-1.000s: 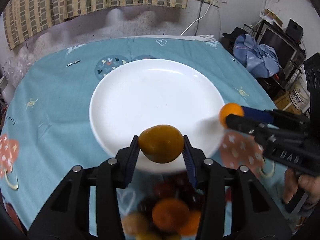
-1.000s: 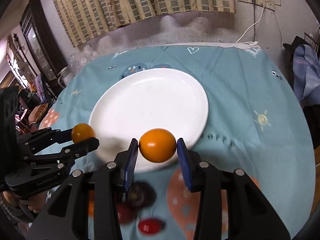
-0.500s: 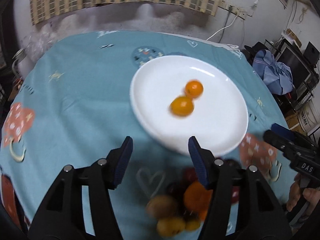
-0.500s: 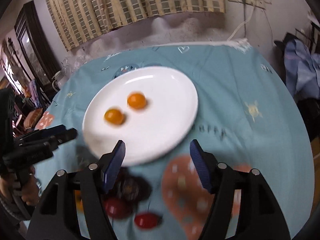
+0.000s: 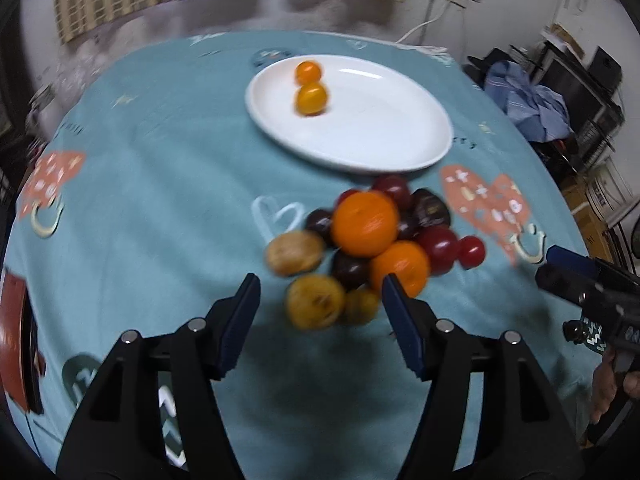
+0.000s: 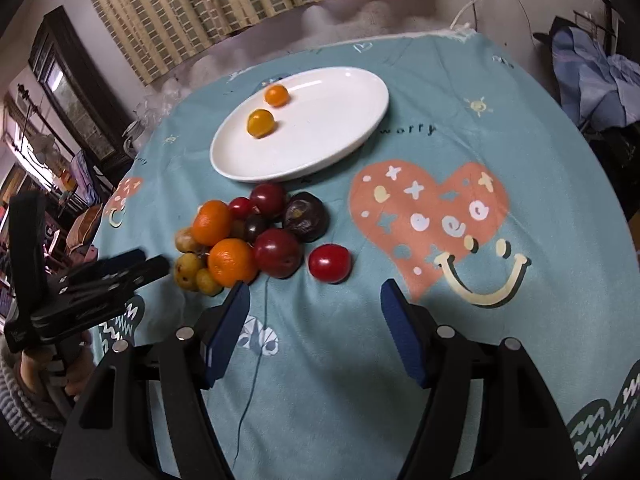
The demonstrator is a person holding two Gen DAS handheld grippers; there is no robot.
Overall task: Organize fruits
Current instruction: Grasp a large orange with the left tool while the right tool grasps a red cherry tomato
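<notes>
**Two small fruits on the plate, the pile waiting on the cloth**

The tabletop (image 6: 520, 128) is round and covered in a teal cloth printed with hearts and smiling faces. Toward its far side sits a white plate (image 6: 340, 120), and on the plate lie two small orange fruits (image 6: 261, 123), near each other at the plate's left part.

On the cloth just in front of the plate is the fruit pile (image 5: 372, 240): two oranges, several dark red plums, a few small yellow-brown fruits, all touching. One red fruit (image 6: 329, 263) lies just beside the heap, on its right edge.

The left tongs (image 5: 320, 324) hang above the near edge of the pile, their jaws spreading with nothing pressed between the pads. The right tongs (image 6: 314, 330) hang over bare cloth in front of the red fruit, jaws apart and empty.
</notes>
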